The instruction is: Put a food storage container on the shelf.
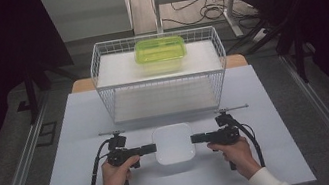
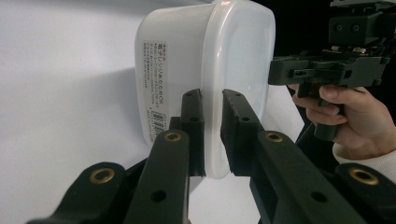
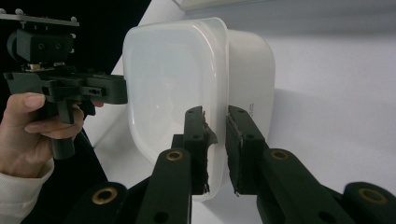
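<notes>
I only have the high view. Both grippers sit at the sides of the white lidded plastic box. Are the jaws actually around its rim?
Observer: Yes for the left. The left gripper straddles the protruding lid rim of the white translucent plastic box. I cannot tell whether it is pinching yet.
Operator: And the right?
Observer: The right gripper straddles the same rim on the opposite side, with one jaw on each face.
Operator: Anything on the box walls?
Observer: There is a printed label with a barcode on the wall beside the left gripper.

White wire rack (image 1: 160, 80), green lidded container (image 1: 160, 52) on its top shelf, white table (image 1: 81, 121)
</notes>
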`<act>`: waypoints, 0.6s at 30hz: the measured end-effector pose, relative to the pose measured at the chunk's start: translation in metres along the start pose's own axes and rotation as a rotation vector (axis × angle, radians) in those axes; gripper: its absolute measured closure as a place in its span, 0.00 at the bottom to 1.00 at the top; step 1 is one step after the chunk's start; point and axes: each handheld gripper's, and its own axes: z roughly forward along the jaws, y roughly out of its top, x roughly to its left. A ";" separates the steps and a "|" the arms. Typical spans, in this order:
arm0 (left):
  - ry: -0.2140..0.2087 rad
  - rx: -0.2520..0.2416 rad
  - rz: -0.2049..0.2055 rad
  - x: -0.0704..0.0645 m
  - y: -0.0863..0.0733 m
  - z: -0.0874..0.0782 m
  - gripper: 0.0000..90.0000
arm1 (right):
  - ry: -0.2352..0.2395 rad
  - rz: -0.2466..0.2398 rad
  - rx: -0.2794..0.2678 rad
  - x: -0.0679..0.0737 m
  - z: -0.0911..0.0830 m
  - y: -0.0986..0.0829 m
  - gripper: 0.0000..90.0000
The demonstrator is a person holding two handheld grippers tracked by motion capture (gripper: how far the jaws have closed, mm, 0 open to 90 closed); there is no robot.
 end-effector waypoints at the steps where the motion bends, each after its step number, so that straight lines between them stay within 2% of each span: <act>1: -0.001 -0.007 0.002 -0.001 0.000 -0.001 0.89 | 0.000 -0.003 -0.007 0.001 0.000 0.000 0.87; 4: -0.001 -0.014 0.013 -0.004 0.001 -0.003 0.89 | 0.002 -0.020 -0.015 0.004 -0.002 0.001 0.87; 18: 0.036 -0.056 0.111 -0.023 0.006 -0.012 0.89 | -0.008 -0.117 -0.066 0.018 -0.013 0.006 0.87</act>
